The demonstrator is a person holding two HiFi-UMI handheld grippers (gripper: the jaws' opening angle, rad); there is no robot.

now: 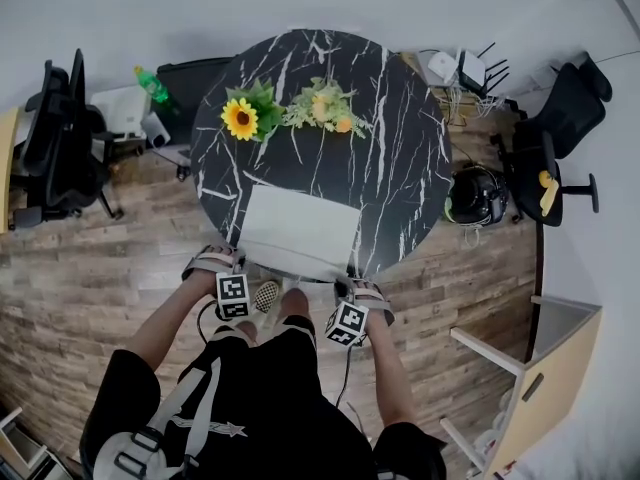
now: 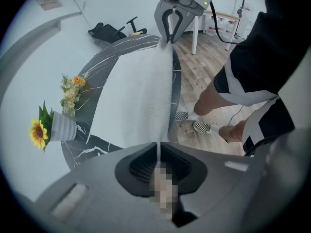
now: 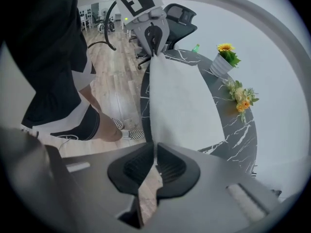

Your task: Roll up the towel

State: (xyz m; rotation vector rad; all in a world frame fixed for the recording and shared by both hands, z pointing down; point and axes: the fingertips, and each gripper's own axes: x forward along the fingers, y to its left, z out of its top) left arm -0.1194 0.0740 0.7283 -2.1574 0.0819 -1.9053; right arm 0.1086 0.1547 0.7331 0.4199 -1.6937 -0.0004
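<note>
Two gripper views show jaws pinching towel (image 2: 141, 96).

Blk tee (image 1: 290, 418), checkered slip-ons (image 1: 266, 295)

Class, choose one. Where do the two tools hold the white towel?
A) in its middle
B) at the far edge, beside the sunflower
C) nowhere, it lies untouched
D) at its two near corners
D: the left tool and the right tool are each shut on a near corner of the towel, spread on the table.

Black marble table (image 1: 400, 148) bears white towel (image 1: 300, 223), sunflower pot (image 1: 242, 118), flowers (image 1: 322, 106).
</note>
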